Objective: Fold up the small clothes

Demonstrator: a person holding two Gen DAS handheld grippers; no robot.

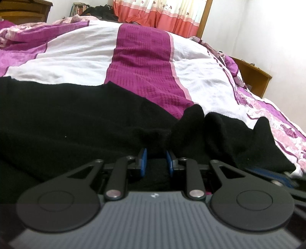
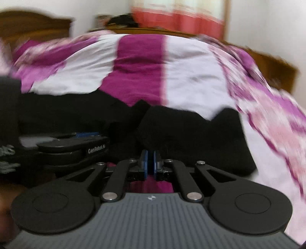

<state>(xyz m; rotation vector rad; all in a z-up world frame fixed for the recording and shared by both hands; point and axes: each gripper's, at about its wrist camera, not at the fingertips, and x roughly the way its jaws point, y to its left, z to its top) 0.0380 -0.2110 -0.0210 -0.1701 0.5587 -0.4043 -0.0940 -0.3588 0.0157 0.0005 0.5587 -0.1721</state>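
The left wrist view looks over a wide bed covered with a white bedspread with magenta bands and pink flower borders [image 1: 80, 55]; the cloth is a little wrinkled and runs up to the far side of the room. Behind the bed hangs a cream and coral curtain with small flowers [image 1: 162, 13], the walls are plain white, and a brown wooden bed frame [image 1: 254, 76] shows at the right edge. A row of books stands at the top left, small and not readable. On the near part of the bed lies the black knitted garment [image 1: 67, 124], spread wide to the left and bunched into soft peaks at the right. The left gripper [image 1: 156, 158] has its blue pads partly apart with a fold of this black cloth between them, clamped on it as far as I can see, though black on black makes the contact hard to judge. The right wrist view is blurred everywhere. It shows the same bedspread [image 2: 191, 72] and the black garment [image 2: 191, 138] lying in front of the right gripper [image 2: 150, 162], whose blue pads are pressed together; if a thin edge of cloth is caught between them I cannot tell. At the left of this view the side of the left gripper [image 2: 76, 147] is seen, cut off by the frame, with a short printed label on it.
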